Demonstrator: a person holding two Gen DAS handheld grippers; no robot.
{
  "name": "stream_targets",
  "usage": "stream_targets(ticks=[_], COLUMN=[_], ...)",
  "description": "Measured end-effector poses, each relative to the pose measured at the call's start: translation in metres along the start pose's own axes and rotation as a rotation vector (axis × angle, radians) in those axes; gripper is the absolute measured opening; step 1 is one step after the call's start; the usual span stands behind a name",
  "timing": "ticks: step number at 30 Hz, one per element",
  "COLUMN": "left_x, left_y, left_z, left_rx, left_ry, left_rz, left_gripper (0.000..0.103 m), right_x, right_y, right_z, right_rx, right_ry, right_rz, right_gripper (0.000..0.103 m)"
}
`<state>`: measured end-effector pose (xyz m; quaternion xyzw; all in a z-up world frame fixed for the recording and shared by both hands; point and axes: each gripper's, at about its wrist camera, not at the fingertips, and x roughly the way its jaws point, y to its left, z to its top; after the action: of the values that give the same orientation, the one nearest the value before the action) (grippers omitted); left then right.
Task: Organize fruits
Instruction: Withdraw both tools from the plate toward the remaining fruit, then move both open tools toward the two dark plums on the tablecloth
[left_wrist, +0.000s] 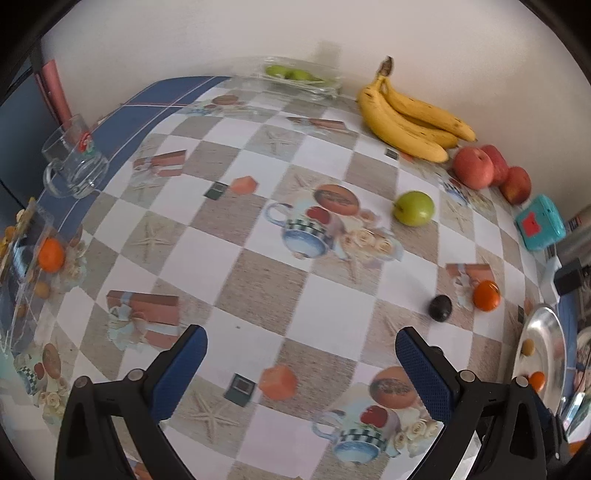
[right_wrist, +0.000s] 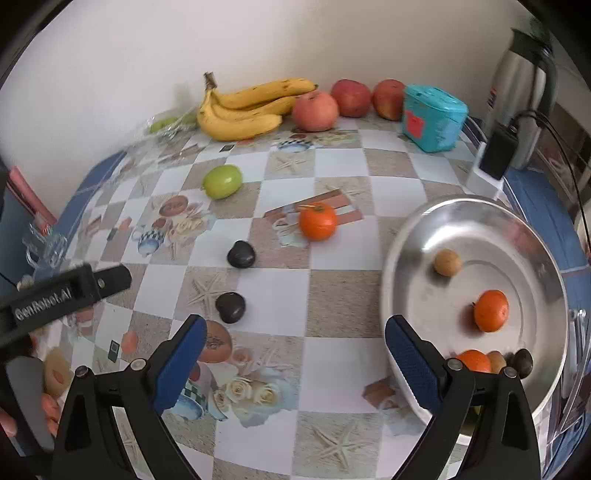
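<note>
Ahead of my tools a plain off-white wall (right_wrist: 332, 33) closes off the far edge of the table (left_wrist: 258, 302). The table wears a glossy checked oilcloth printed with teapots and starfish, over a blue cloth (left_wrist: 177, 92) showing at its left edge. Far right of my right tool stands a steel thermos jug (right_wrist: 524, 85). Light is soft and even.

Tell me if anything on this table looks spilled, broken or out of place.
Nothing spilled or broken. Loose fruit lies scattered on the tablecloth outside the metal bowl: a green apple, an orange and two dark fruits.
</note>
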<state>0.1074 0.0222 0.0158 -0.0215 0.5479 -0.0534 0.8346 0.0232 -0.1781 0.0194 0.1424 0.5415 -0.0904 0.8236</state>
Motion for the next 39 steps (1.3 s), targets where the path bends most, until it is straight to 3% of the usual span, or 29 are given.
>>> stream_targets(ticks=[9,16,28,39], left_x=[0.004,0.021,0.049,0.049], left_y=[0.028,0.031,0.028,0.025], left_z=[0.008,0.007,0.005,0.003], left_rx=[-0.048,-0.027,0.021,0.045], left_ry=[0.007,0.052,0.105,0.098], left_rz=[0.002,0.014,0.084,0.087], left_gripper=[0.103,0.103,0.103,0.103], right_x=[0.014,0.03,0.061,0.071], right_y=[0.036,0.055,0.044,0.04], right_z=[0.005,0.003,-0.001,0.003], right_rx=[-0.041,-0.063,0.025,0.077], right_ry=[0.014,0.054,0.139,0.152], right_rz=[0.028,0.028,-0.032,-0.063], right_gripper=[0.097,0.097,0.097,0.097])
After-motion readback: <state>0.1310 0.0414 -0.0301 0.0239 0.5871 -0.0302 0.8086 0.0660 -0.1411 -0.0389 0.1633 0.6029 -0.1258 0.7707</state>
